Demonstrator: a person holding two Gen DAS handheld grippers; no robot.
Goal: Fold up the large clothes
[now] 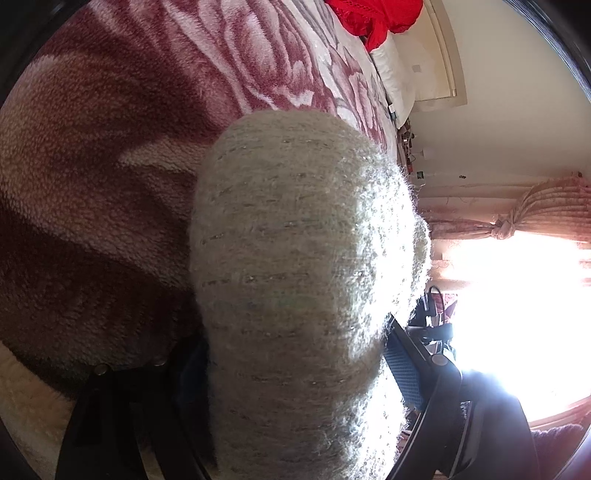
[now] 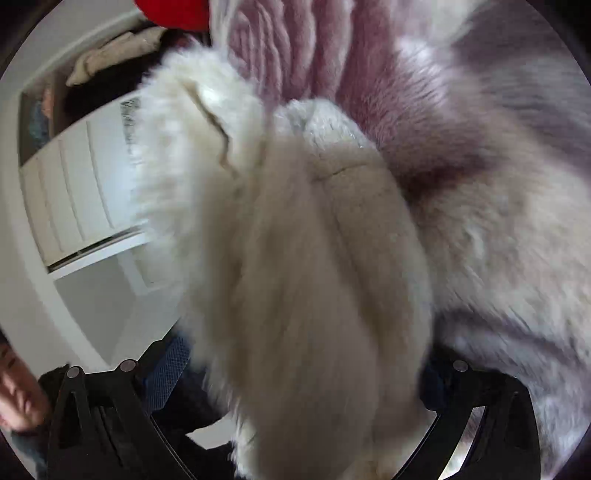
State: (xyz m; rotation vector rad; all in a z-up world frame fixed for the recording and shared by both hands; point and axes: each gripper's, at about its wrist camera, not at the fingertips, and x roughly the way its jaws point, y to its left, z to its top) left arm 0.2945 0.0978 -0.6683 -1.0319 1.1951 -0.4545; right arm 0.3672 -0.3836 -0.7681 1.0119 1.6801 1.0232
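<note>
A thick roll of fuzzy grey-beige sweater (image 1: pixel 295 280) fills the middle of the left wrist view, running from six o'clock up toward twelve. It sits between the fingers of the left gripper (image 1: pixel 291 354), which stand wide on either side with their blue pads against the wool, so this claw holds the sweater. Behind it, from nine to twelve o'clock, spreads a maroon rose-patterned blanket (image 1: pixel 129 122). A red cloth (image 1: pixel 376 18) lies at one o'clock and a bright window (image 1: pixel 517 314) at three.

In the right wrist view the picture is blurred. A bundle of cream furry fabric (image 2: pixel 314 277) fills the space between the right gripper (image 2: pixel 303 376) fingers; they stand wide, but whether the pads press it cannot be told. A white cupboard (image 2: pixel 74 184) shows at nine o'clock.
</note>
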